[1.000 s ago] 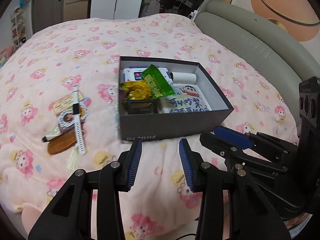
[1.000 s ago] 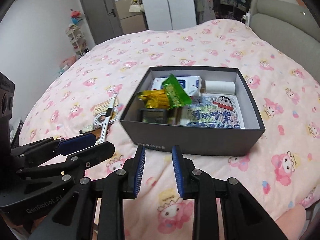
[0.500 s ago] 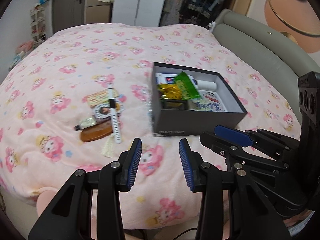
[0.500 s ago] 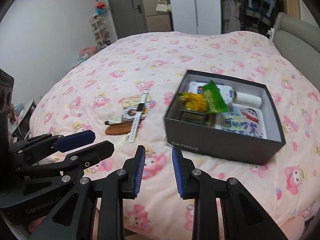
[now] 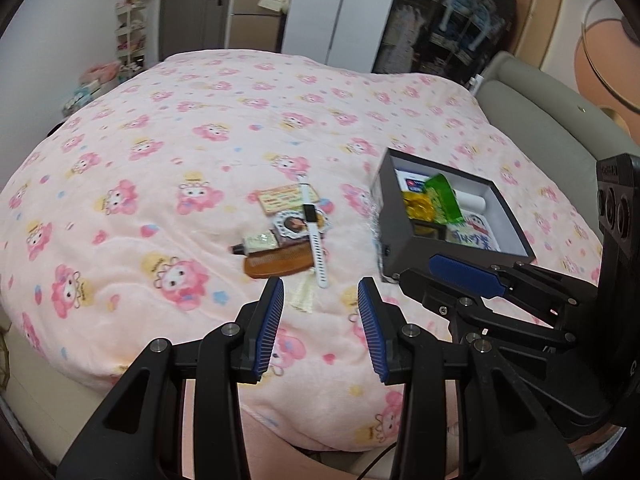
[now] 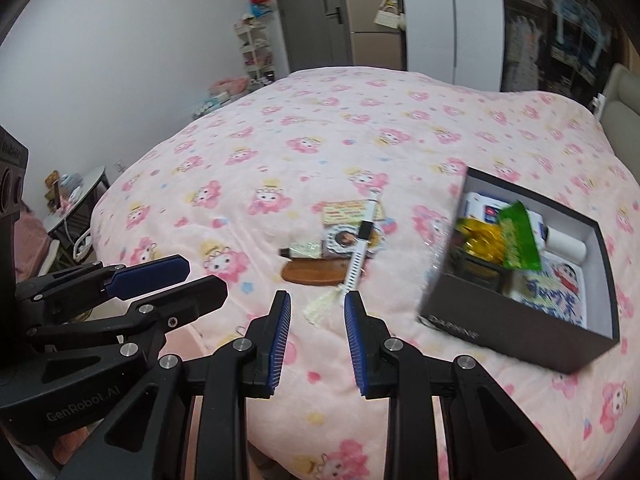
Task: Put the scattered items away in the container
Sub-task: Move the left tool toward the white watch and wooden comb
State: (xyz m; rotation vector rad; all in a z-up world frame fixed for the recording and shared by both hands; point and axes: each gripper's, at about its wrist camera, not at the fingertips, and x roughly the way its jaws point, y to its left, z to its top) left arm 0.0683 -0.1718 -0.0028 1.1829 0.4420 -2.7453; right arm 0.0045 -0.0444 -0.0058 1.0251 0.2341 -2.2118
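Observation:
A dark grey box (image 5: 404, 249) (image 6: 520, 320) sits on the pink bed, holding a green packet (image 5: 442, 198), a gold packet (image 6: 482, 242), a white roll and a cartoon pack. Left of it lies a small pile: a white watch (image 5: 316, 236) (image 6: 360, 254), a brown wooden comb (image 5: 278, 264) (image 6: 314, 271), a round picture card (image 5: 294, 225), a yellow card (image 6: 344, 211) and a small tube (image 5: 260, 242). My left gripper (image 5: 320, 304) is open and empty, just short of the pile. My right gripper (image 6: 316, 320) is open and empty, beside the left one.
The pink patterned blanket (image 5: 160, 184) covers the whole bed. A grey headboard (image 5: 560, 128) runs along the right. A door, wardrobes and a shelf rack (image 6: 256, 52) stand at the far wall. A small round table (image 6: 80, 200) stands at the bed's left.
Both grippers have swung left and pulled back from the box. The box has slid to the right of each view and the pile of loose items sits ahead of the fingers. Both stay open.

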